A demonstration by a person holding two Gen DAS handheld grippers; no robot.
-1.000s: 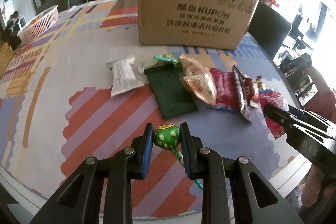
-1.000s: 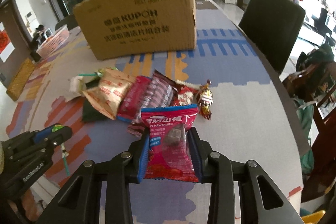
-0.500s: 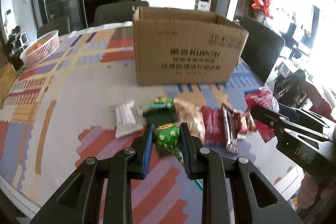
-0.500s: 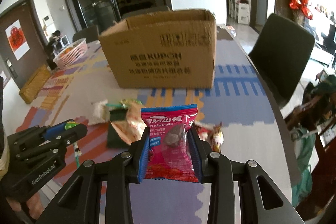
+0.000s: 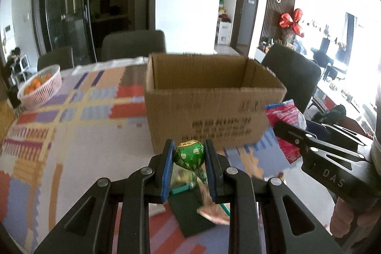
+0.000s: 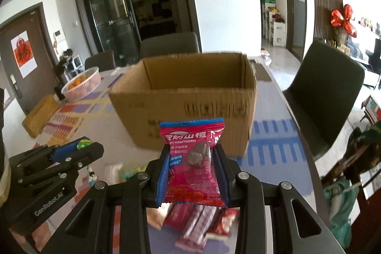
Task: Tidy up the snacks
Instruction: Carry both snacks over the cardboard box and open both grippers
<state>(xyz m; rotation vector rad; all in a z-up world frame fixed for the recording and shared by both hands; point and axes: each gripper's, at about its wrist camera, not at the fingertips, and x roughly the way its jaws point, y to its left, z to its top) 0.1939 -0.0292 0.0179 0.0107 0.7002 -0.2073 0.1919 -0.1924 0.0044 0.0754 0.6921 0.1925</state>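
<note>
The left gripper [image 5: 188, 156] is clamped on a green lollipop [image 5: 189, 154] at lower centre of its view. The right gripper [image 6: 192, 164] squeezes a red hawthorn packet [image 6: 193, 160]. The open cardboard box [image 5: 209, 100] sits mid-frame on the patterned table [image 5: 71, 125], just behind both.

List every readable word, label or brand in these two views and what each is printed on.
"GenRobot.AI": side of the left gripper.
"DAS": side of the right gripper.
"HAWTHORN": red snack packet, under Chinese characters I can't make out.
Print on the cardboard box: too blurred to read.
Green lollipop label: too small.
</note>
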